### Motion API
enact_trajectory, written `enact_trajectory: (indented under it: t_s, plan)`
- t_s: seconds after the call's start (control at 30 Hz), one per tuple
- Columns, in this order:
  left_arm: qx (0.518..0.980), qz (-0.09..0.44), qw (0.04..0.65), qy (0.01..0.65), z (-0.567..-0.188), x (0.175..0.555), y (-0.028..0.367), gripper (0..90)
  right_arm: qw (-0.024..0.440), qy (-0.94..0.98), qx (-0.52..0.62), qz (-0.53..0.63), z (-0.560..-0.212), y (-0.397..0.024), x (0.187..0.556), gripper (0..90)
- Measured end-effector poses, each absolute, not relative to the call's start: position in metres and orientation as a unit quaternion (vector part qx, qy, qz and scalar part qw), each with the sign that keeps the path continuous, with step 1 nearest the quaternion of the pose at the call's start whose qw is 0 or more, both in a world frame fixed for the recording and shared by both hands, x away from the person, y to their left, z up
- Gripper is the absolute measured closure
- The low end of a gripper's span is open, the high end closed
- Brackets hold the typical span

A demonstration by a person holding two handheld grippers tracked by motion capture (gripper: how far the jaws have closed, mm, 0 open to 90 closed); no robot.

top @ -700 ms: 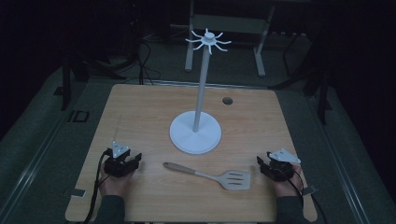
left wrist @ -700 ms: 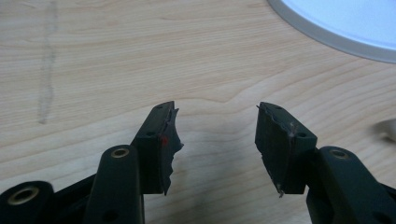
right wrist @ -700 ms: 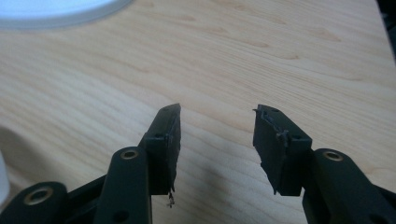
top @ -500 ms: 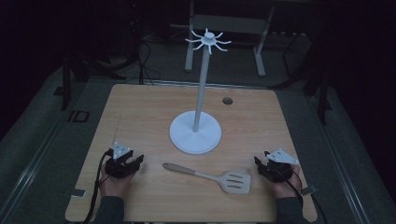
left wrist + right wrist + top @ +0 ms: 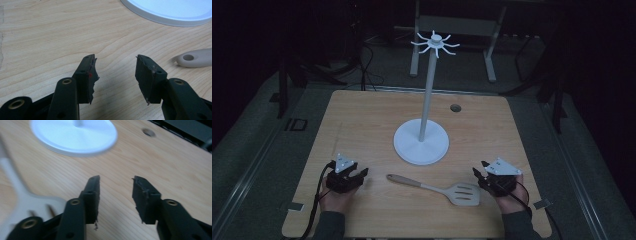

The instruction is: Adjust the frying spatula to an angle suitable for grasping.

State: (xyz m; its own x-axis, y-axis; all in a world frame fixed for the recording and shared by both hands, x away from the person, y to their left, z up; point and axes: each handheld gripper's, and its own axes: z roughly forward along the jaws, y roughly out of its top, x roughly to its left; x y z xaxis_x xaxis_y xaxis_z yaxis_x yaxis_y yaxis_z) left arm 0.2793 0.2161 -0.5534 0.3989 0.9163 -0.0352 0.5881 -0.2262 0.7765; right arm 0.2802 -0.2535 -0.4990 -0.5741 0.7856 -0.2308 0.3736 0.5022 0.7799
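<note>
The wooden table (image 5: 362, 120) filled the middle of the high view, with a small round hole (image 5: 455, 107) toward its 1 o'clock corner. At its centre stood a white stand (image 5: 421, 145): a round base and a thin upright pole topped by a ring of short hooks (image 5: 435, 44). At 6 o'clock from that base, apart from it, a slotted spatula (image 5: 439, 188) lay flat, its pale handle pointing to 10 o'clock and its blade to 4 o'clock. The left gripper (image 5: 354, 176) rested at the table's 7 o'clock, held in a hand (image 5: 334, 200); its jaws stood apart over bare wood, with the spatula's handle end (image 5: 193, 58) at 3 o'clock in its own view. The right gripper (image 5: 479, 176) sat at 5 o'clock, just beside the blade, jaws likewise spread, nothing between them.
</note>
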Motion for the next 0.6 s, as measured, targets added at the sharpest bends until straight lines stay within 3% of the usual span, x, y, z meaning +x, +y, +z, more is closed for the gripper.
enact_trajectory:
  t_s: [0.27,0.6]
  plan:
    - [0.752,0.222,0.368,0.501,-0.554,0.280,0.216,51.3,0.271,0.855,0.297,0.328,-0.483,-0.214,0.276,71.9]
    - [0.753,0.221,0.366,0.500,-0.554,0.280,0.216,51.3,0.208,0.889,0.292,0.285,-0.513,-0.215,0.265,83.0]
